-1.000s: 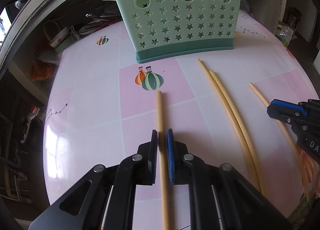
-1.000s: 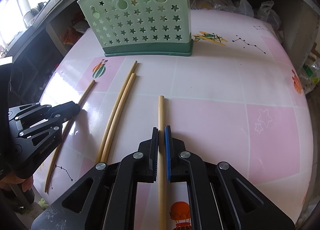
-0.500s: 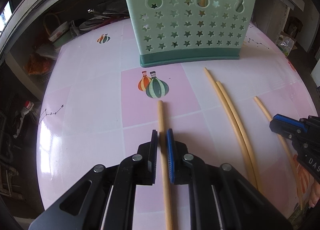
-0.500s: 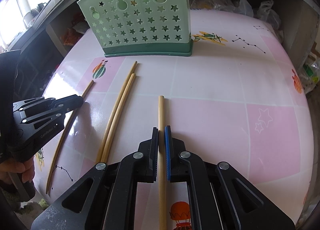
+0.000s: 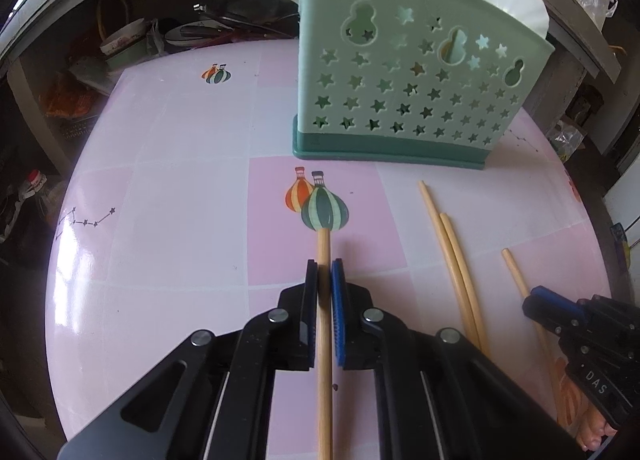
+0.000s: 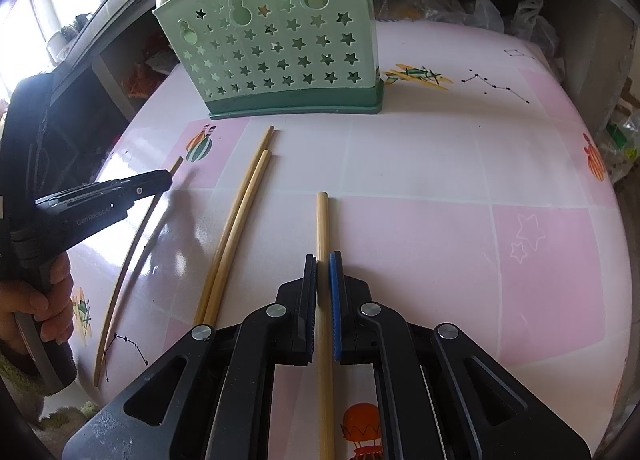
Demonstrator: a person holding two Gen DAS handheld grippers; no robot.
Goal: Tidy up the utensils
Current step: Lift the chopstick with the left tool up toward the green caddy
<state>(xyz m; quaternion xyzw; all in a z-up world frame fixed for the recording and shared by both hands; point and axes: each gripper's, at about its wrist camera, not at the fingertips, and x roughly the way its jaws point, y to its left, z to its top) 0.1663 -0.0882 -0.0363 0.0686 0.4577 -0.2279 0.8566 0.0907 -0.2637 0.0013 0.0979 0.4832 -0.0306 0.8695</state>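
A mint-green star-punched utensil holder [image 6: 280, 48] stood upright on the tabletop [image 6: 440, 220], chopsticks protruding from its top. Two pale wooden chopsticks [image 6: 236, 228] lay side by side before it. One chopstick [image 5: 325, 324] was clamped in each pair of jaws.

A holder [image 6: 276, 48] is set upright at the far part of the table [image 6: 460, 188], with utensils standing in it. Before it, four chopsticks are laid out lengthwise. A pair of chopsticks [image 6: 236, 224] is placed side by side in the middle, touching along most of their length. To the left of the pair, well apart, one chopstick [image 5: 325, 340] is clamped between the pads of the left gripper [image 5: 325, 266]. To the right of the pair, another chopstick [image 6: 323, 300] is clamped in the right gripper [image 6: 323, 260].
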